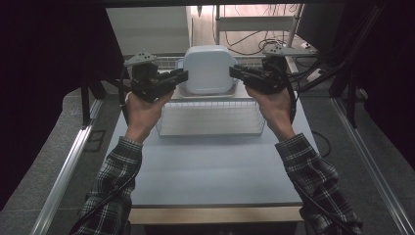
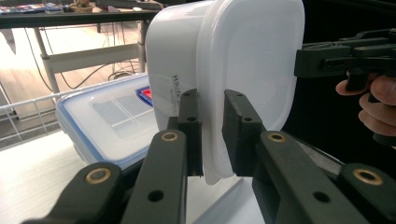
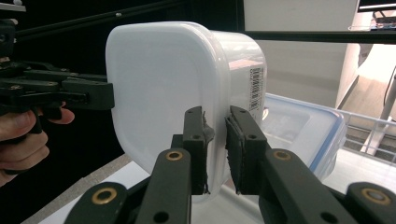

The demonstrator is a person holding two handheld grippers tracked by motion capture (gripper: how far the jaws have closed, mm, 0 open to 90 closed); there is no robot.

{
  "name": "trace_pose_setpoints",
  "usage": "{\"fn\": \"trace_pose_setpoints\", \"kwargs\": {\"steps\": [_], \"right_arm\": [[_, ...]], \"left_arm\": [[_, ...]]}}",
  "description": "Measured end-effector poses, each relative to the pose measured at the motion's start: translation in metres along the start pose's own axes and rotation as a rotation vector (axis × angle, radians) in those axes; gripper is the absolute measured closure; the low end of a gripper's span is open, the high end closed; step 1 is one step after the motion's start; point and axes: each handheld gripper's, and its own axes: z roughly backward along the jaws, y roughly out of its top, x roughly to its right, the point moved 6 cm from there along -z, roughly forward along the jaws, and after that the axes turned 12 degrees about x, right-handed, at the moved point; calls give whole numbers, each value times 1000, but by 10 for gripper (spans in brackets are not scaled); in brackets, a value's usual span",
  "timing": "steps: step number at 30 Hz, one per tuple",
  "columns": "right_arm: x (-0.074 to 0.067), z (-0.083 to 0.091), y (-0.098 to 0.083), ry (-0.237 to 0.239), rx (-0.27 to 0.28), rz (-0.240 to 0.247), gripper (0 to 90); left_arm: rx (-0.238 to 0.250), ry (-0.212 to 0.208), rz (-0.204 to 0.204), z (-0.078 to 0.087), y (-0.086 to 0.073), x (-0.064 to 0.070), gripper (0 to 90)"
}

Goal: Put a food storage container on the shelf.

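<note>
The left gripper and right gripper each pinch an opposite rim edge of the lidded white plastic tub, sharing its weight, airborne above the wire basket.

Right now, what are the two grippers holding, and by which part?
Both hold the white lidded container: the left gripper and the right gripper each pinch its lid rim on opposite sides.

Left tool and right tool raised, jaws clamped, pointing inward
</note>
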Motion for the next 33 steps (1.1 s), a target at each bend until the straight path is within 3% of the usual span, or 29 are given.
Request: {"fn": "trace_pose_setpoints", "kwargs": {"steps": [10,23,26,33], "right_arm": [[13,-17,3,-38,-17,-11,763],[20,-33,4,-63,-22,9,671],[21,-36,4,-70,-21,14,652],[24,-43,2,-82,-39,8,588]], "left_arm": [[-17,20,9,-15,2,-11,761],[-9,17,3,-28,6,-18,611],[-4,16,19,-31,5,-22,613],[-23,42,8,-38,2,-26,608]]}}
